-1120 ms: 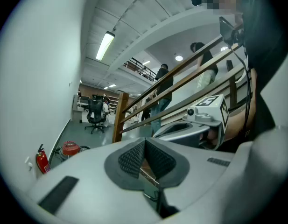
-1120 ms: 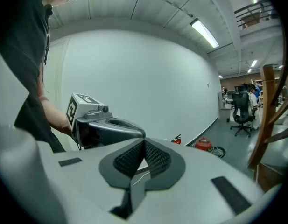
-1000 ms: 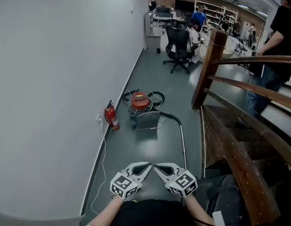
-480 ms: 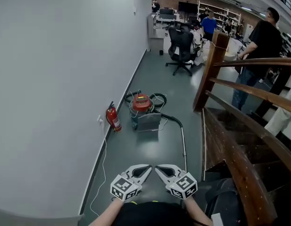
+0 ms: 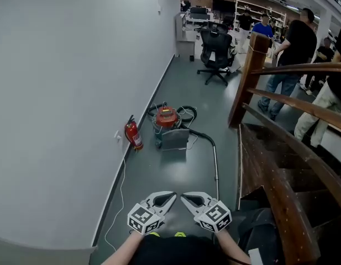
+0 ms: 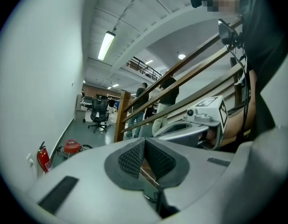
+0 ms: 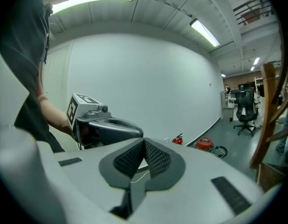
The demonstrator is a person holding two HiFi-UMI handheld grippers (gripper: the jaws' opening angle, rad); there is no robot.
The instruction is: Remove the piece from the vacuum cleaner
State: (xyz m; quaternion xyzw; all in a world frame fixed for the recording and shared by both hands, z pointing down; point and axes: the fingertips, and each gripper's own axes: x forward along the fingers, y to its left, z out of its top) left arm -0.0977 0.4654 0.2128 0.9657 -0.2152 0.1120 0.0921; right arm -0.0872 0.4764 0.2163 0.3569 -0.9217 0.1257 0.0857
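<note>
The vacuum cleaner (image 5: 166, 127), red-topped on a grey base, is seen standing on the floor (image 5: 170, 173) close to the white wall (image 5: 65, 104), well ahead of both tools. A fire extinguisher (image 5: 132, 135) is placed just left of the vacuum cleaner. A dark hose with a long wand (image 5: 216, 167) is run out from its right side toward the person. Which piece is meant cannot be told from here, though the wand is judged the likeliest.

The left hand-held gripper (image 5: 170, 196) and the right hand-held gripper (image 5: 185, 197) are held side by side, well short of the vacuum cleaner. The jaws of each are pressed together on nothing.

The vacuum cleaner is not yet within reach, so the risks are judged to lie in the approach and the first pull. The wand and a thin white cable (image 5: 120, 195) are laid on the floor short of the vacuum cleaner, and either could be stepped on or snagged. If the jaws are not spread before the piece is met, it could be knocked rather than gripped. If the piece is pulled while the body is left unbraced, the whole vacuum cleaner could be dragged or tipped toward the fire extinguisher.
</note>
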